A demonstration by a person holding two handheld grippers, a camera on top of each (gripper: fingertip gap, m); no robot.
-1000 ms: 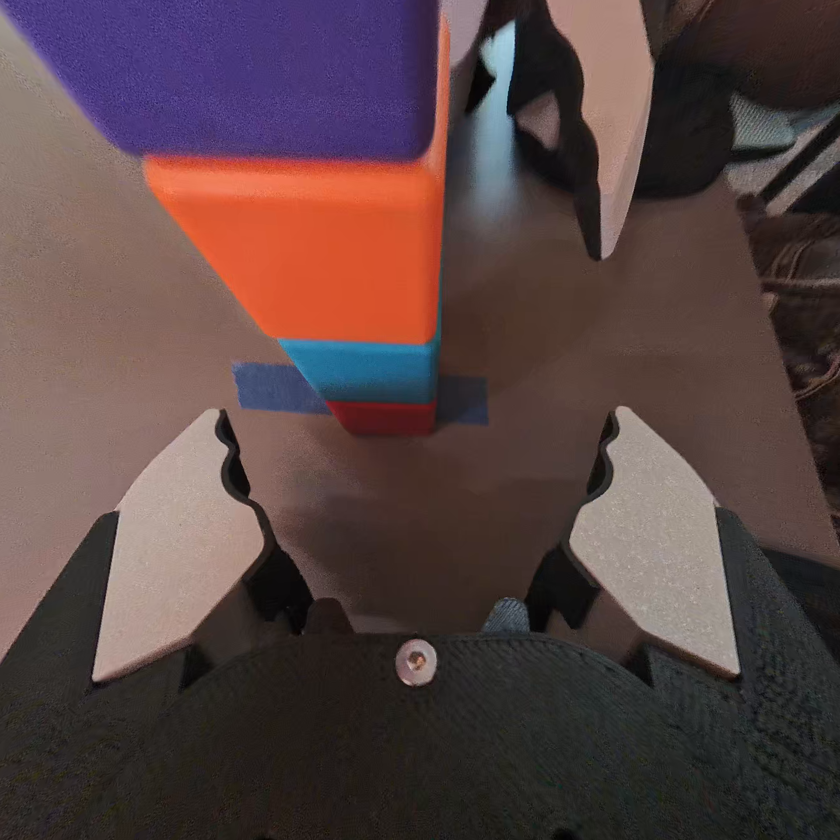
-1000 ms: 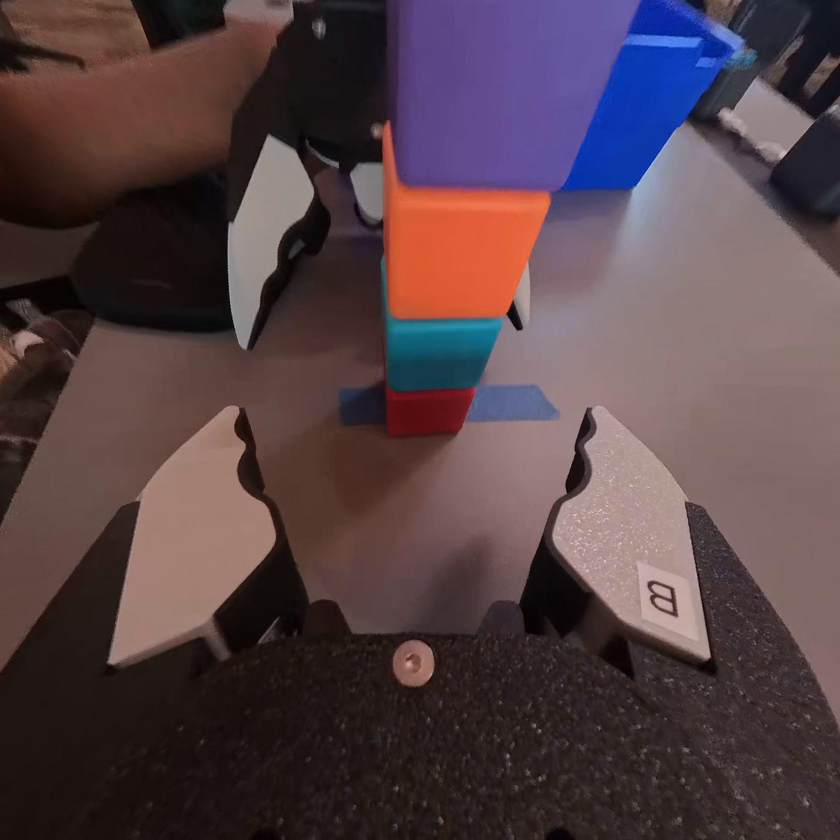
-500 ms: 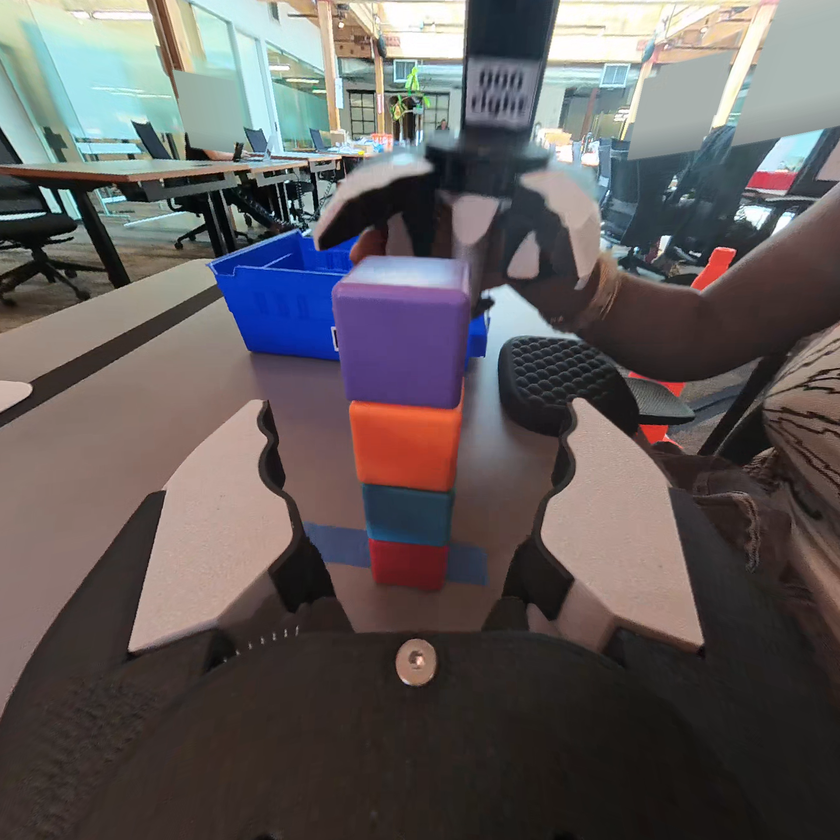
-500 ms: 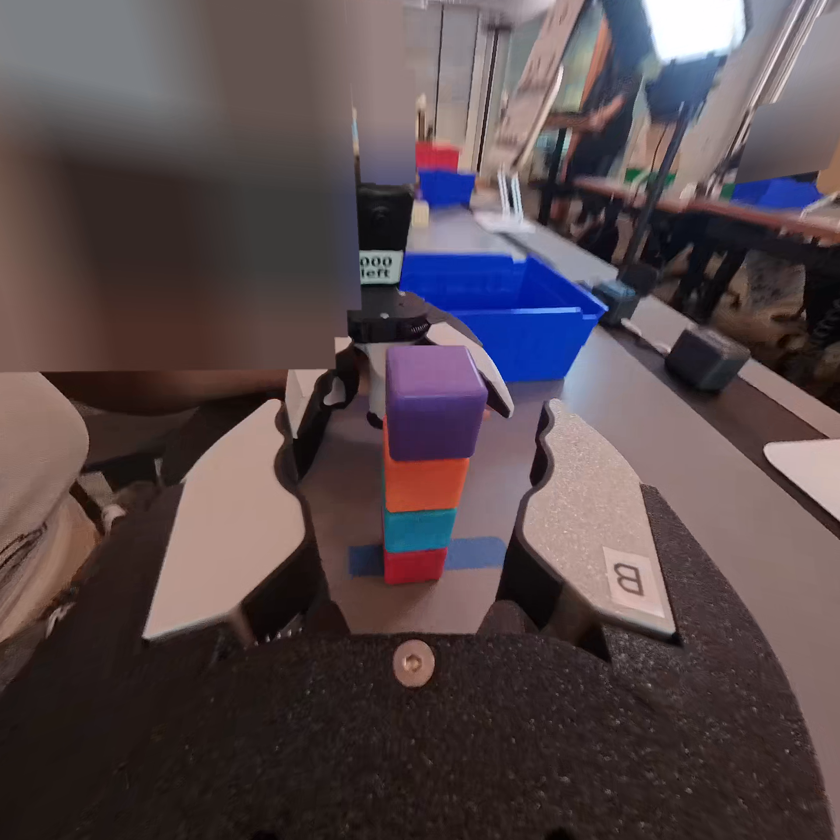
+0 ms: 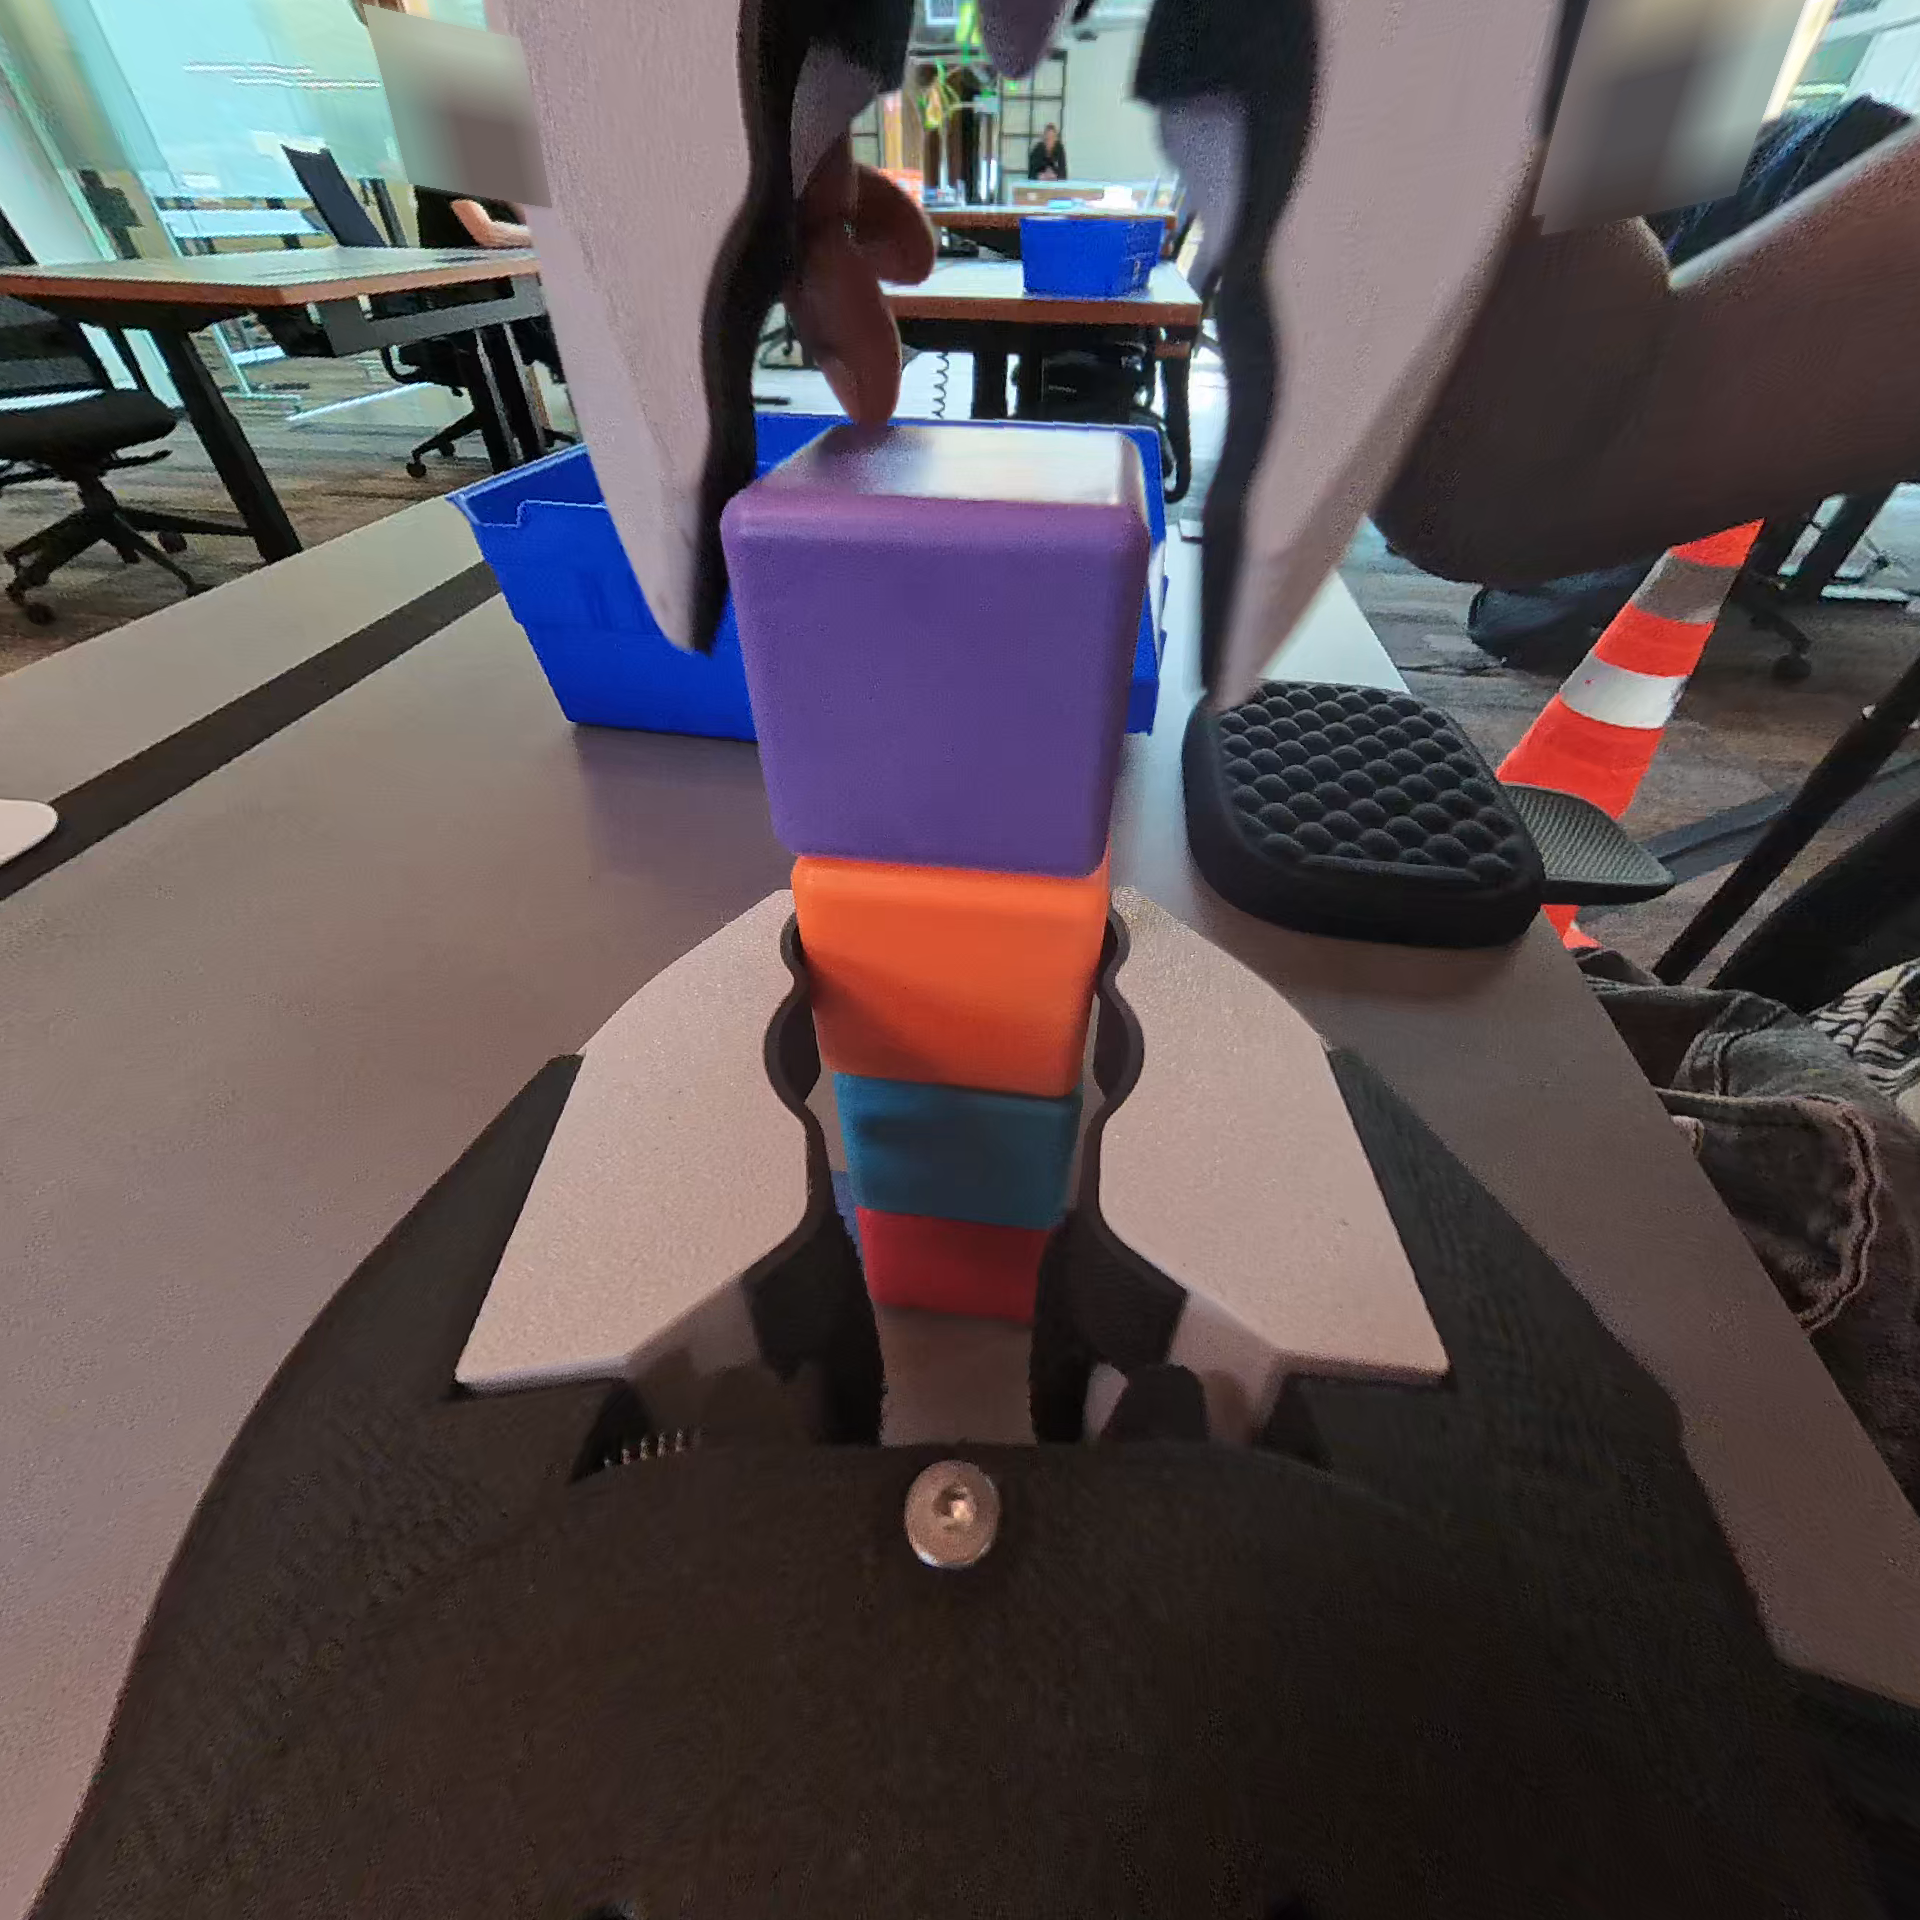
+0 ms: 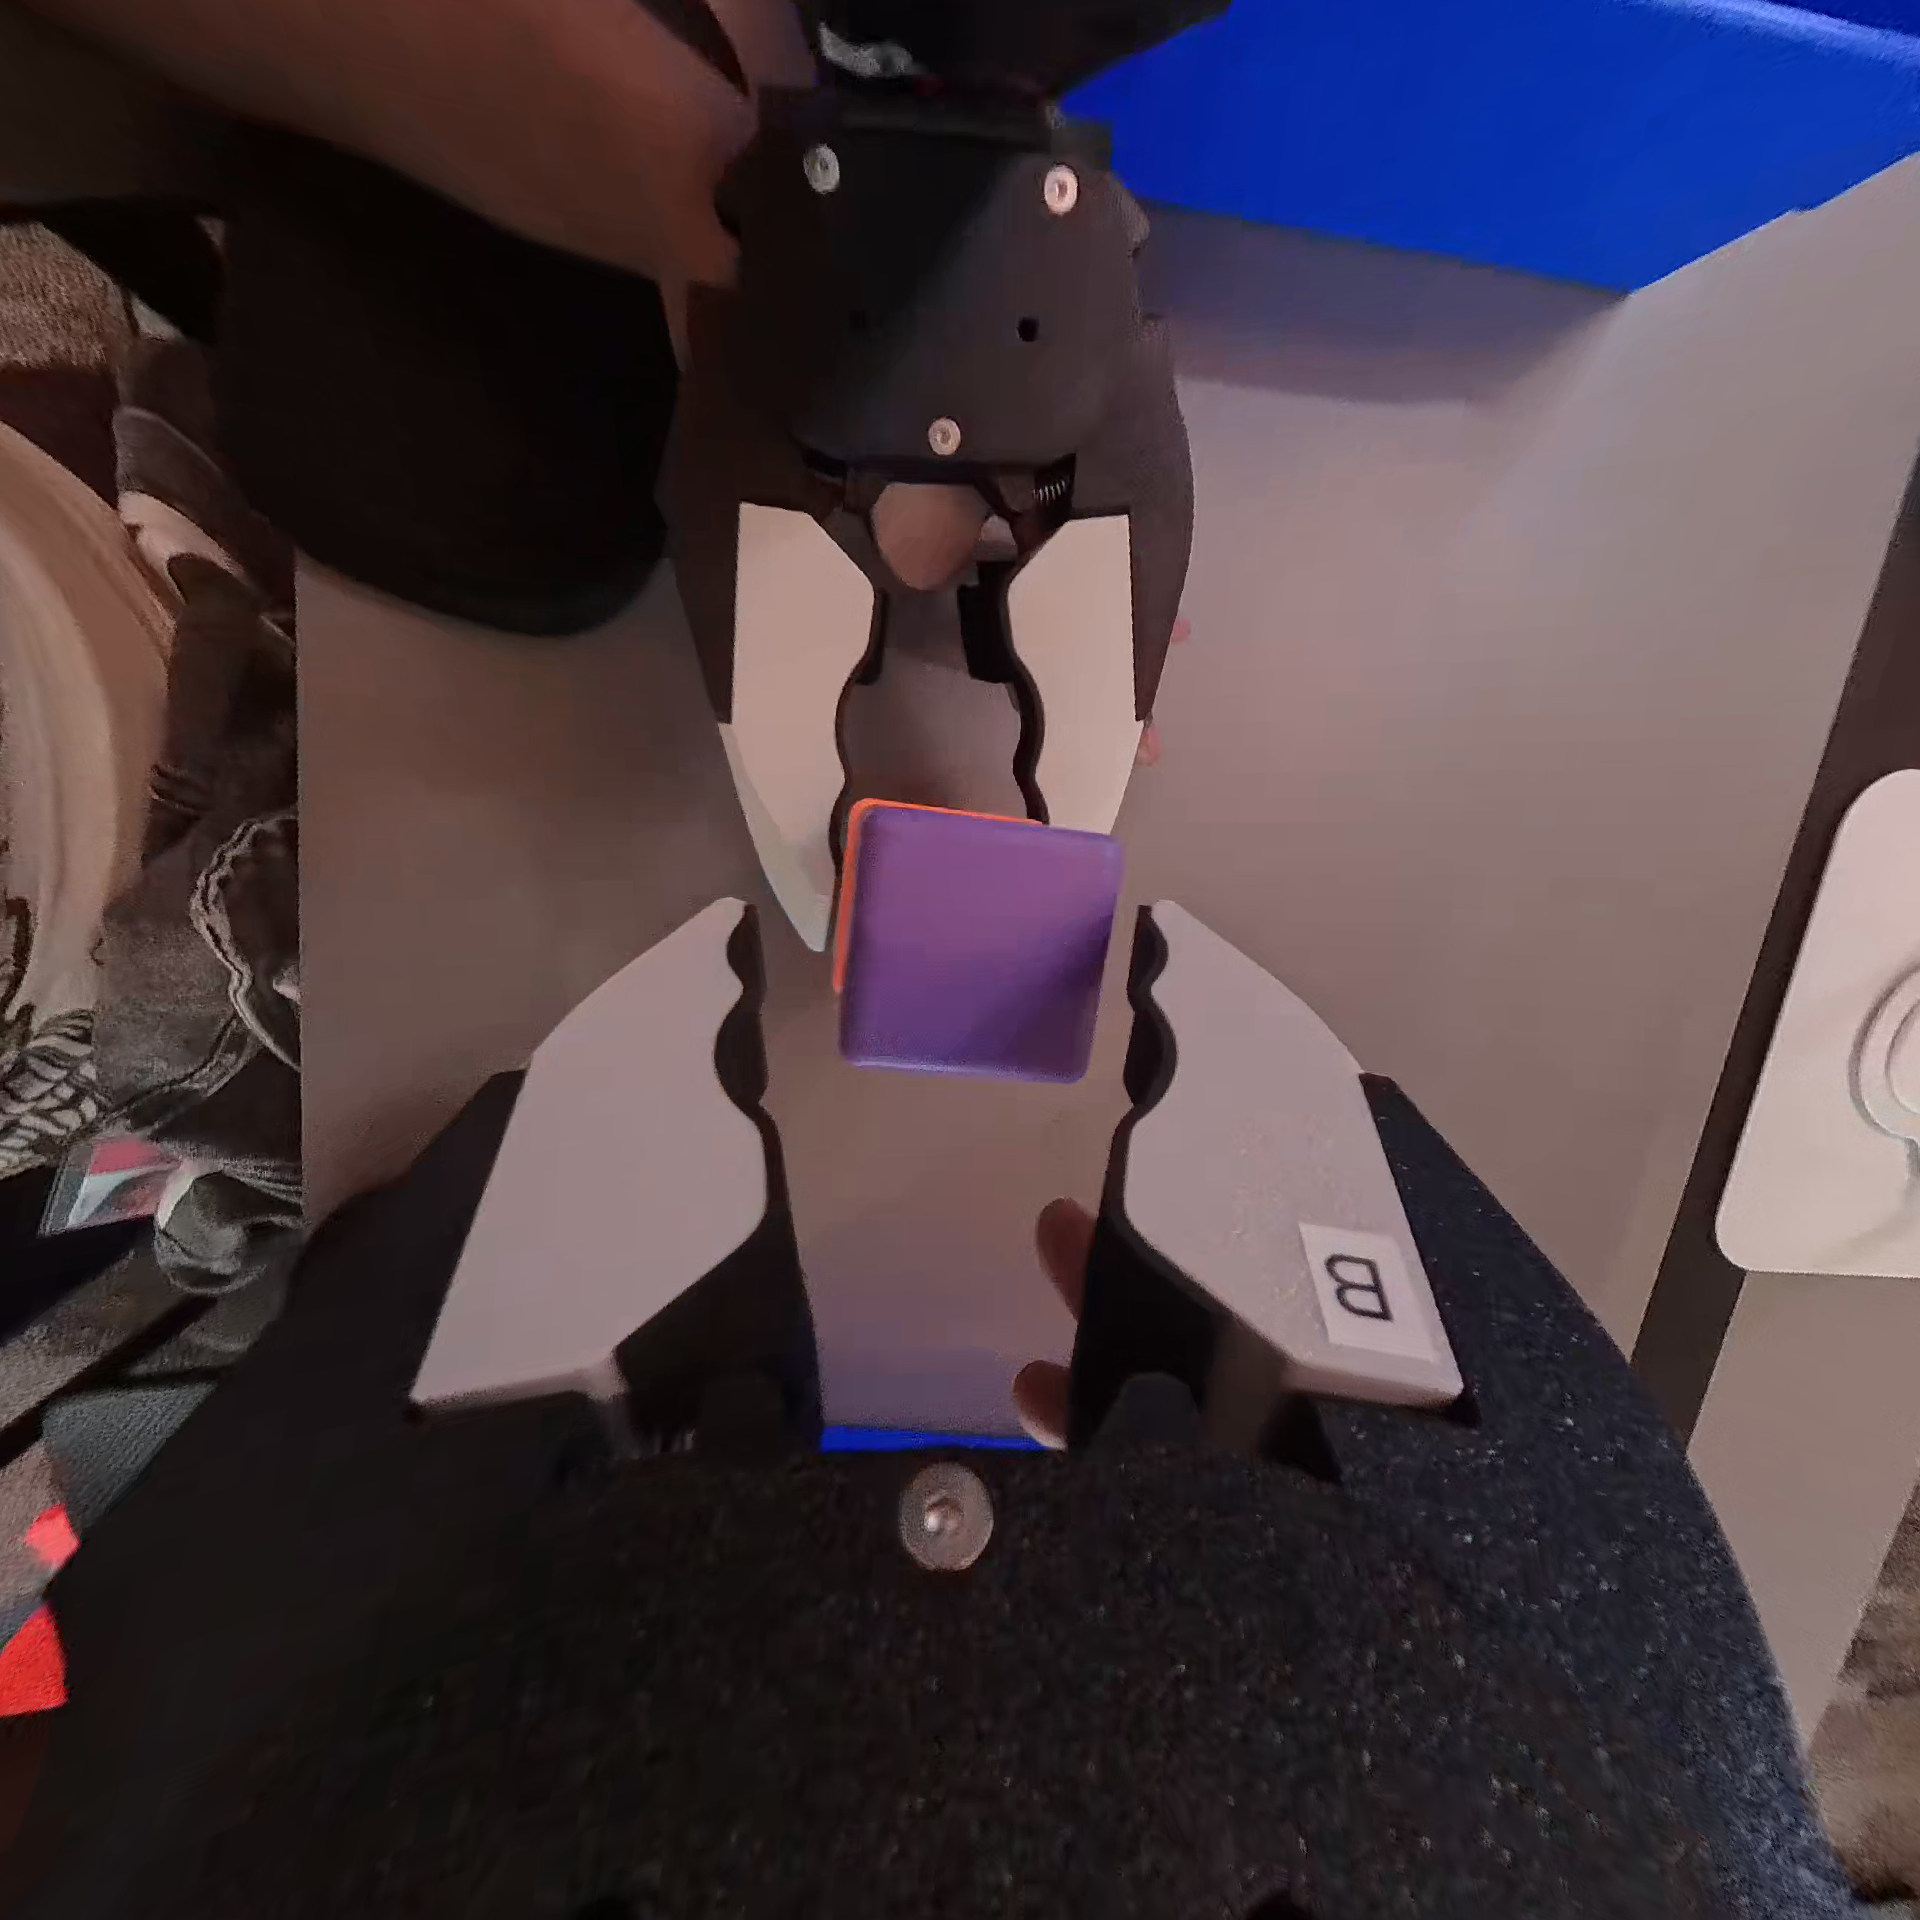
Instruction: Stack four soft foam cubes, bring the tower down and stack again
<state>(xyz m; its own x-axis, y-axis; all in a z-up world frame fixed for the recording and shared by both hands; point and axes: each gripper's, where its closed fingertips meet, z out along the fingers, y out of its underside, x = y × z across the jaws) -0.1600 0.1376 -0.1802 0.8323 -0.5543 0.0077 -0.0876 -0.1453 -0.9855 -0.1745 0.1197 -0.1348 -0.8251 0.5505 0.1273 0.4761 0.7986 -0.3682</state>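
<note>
A tower of four foam cubes stands on the grey table point(image 5: 312, 935): purple cube point(image 5: 935, 675) on top, then orange cube point(image 5: 951, 977), teal cube point(image 5: 951, 1148), red cube point(image 5: 951, 1262). My left gripper point(image 5: 951, 930) is level with the orange cube, and its pads touch both sides of it. My right gripper point(image 6: 942, 920) points straight down over the tower, open, one finger on either side of the purple cube point(image 6: 977, 945). A gap shows on at least one side. In the right wrist view the left gripper's fingers point(image 6: 790, 707) reach in from the far side.
A blue bin point(image 5: 582, 613) stands behind the tower. A black textured pad point(image 5: 1351, 810) lies at the table's right edge, with an orange cone point(image 5: 1621, 675) beyond it. A white flat object point(image 6: 1818, 1039) lies to the right. A person's hands hold both grippers. My right fingertips sit around 5 cm from my left ones. From either gripper's tips it is about 40 cm to the white flat object point(image 6: 1818, 1039).
My left gripper moved in and narrowed from wide open onto the orange cube. My right gripper tipped from facing the tower to pointing down over the purple cube.
</note>
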